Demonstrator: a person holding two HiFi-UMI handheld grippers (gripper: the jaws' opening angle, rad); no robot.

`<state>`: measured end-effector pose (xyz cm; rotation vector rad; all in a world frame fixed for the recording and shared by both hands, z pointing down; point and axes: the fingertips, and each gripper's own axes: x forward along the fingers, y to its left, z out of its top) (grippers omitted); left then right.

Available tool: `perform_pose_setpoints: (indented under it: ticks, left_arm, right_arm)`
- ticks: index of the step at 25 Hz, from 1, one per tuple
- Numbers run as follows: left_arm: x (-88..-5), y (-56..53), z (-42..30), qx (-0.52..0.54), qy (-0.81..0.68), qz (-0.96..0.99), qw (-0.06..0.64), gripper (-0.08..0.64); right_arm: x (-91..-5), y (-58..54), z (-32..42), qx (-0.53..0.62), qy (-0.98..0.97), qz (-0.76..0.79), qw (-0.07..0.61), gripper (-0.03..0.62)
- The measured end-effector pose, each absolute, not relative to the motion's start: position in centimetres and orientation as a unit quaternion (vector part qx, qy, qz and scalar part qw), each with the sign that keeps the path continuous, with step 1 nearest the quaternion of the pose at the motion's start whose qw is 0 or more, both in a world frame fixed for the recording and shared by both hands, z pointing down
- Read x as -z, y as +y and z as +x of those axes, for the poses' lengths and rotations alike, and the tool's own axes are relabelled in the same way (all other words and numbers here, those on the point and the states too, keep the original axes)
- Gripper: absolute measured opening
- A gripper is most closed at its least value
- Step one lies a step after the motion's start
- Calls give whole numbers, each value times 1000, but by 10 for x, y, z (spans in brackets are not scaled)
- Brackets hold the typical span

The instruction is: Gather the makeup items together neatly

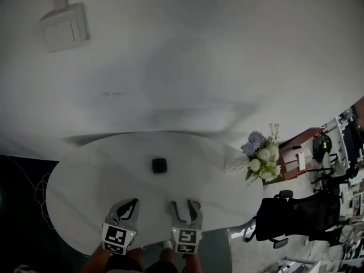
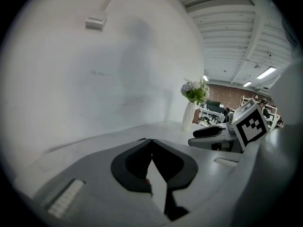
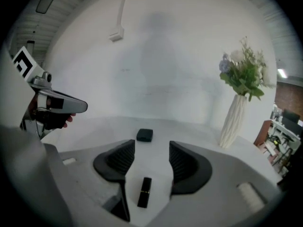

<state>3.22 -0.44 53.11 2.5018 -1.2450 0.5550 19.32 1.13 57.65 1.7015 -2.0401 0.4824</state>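
Observation:
A small black square compact lies near the middle of the white oval table; the right gripper view shows the compact ahead of the jaws. A black lipstick tube lies on the table beneath my right gripper, between its open jaws and untouched by them. My right gripper hovers over the near table edge. Beside it, my left gripper has its tips together; in its own view the left gripper is shut, with nothing clearly held.
A white ribbed vase of flowers stands at the table's right edge, and the vase rises right of my right jaws. A black office chair stands off the table to the right. A white wall runs behind.

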Motion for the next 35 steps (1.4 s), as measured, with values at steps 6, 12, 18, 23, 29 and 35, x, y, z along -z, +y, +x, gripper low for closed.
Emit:
perform_pose_setpoints:
  ticks: [6,12,18,23,29,35]
  left_arm:
    - [-475,-18,22,-157,-466,864,107,11]
    - [-416,-21,5,-116,-508,851,67,11]
    - [-387,-16,-15,-90,-545,832,48,11]
    - [-378,-12,-18,-78,-559,824,44,11]
    - [-375,-13,-21,-76,-567,819,42,11]
    - [-388,-18,-18,-88,-563,820,54,11]
  right_arm:
    - [-497,-15,182,-105,-767,605,186,178]
    - [-435,-23,170,-47,-785,597,156,89]
    - [-404,-24,154,-19,-802,583,133,5]
    - [-393,-24,147,-13,-813,569,124,5]
    - [-390,-29,145,-12,-817,563,122,5]
    - [-399,-35,144,-23,-818,561,127,6]
